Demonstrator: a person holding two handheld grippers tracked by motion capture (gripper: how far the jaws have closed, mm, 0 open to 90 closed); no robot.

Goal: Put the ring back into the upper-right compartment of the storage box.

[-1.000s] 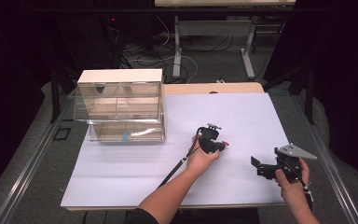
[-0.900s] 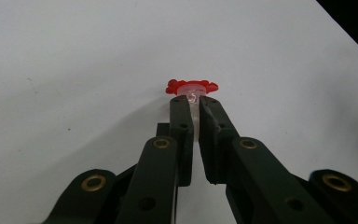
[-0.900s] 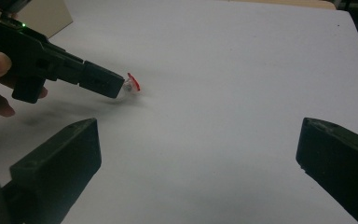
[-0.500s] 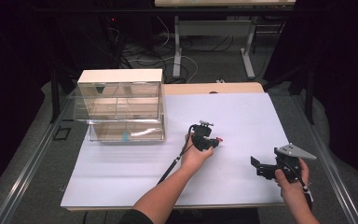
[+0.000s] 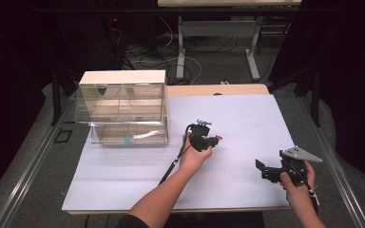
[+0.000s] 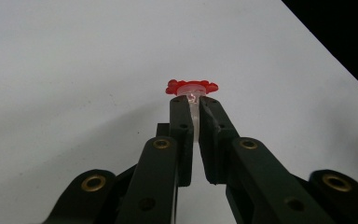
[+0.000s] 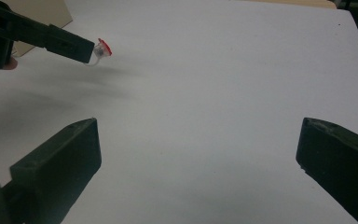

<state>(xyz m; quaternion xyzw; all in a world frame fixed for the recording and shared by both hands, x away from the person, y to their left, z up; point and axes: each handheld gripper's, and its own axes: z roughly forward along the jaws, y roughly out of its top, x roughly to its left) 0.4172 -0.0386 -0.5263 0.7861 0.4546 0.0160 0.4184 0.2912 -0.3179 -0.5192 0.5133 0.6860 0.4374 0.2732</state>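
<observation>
The left gripper view shows the left tongs (image 6: 193, 105) clenched on a small clear vial with a red cap (image 6: 192, 88) (a red speck in the high view), held right of the clear drawer box (image 5: 122, 108). The right tongs (image 7: 198, 158) gape, released, farther right of the box. White counter (image 5: 247, 118); dark room, cables behind.

Counted: two grippers, left gripper (image 5: 211, 140) at frame centre, right gripper (image 5: 265, 169) lower right. One red-capped clear vial (image 6: 192, 91). One clear drawer box (image 5: 122, 108) upper left. One white table mat (image 5: 247, 118). Two hands.
</observation>
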